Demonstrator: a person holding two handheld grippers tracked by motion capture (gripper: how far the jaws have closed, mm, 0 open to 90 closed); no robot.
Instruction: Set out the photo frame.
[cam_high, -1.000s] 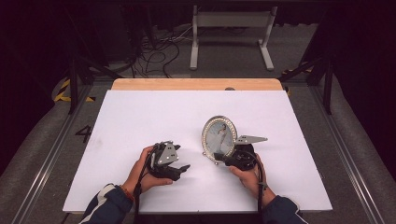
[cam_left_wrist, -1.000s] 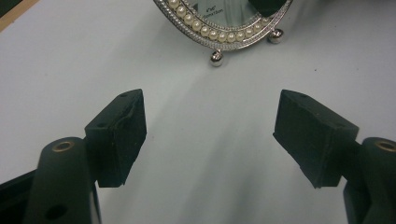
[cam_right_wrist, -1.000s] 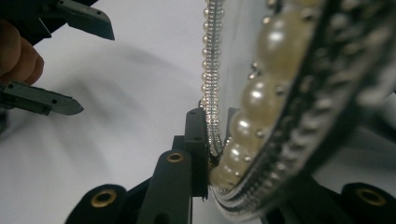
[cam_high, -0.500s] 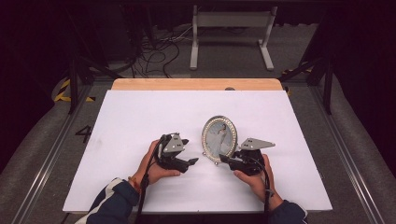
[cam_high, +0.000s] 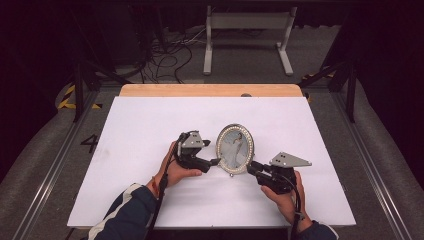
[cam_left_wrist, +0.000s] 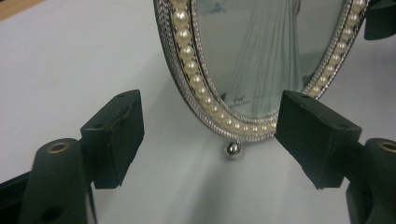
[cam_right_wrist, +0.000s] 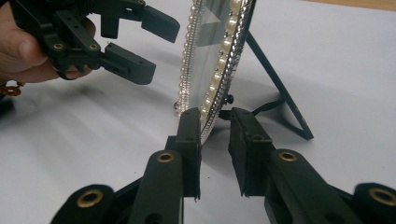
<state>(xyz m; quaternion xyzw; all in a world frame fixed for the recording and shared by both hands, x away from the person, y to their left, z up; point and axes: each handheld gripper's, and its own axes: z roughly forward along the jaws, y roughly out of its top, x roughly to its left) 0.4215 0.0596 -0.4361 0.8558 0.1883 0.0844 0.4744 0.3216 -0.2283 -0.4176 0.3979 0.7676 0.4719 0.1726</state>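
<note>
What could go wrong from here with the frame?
1. The right gripper has only the frame's lower rim between its jaws, which have just been closing; with so little rim inside, the rim may slip free.
2. The frame stands on a thin back strut; a push from either side could fold it or tip the frame.
3. The left gripper is open close beside the frame and could knock it.
</note>
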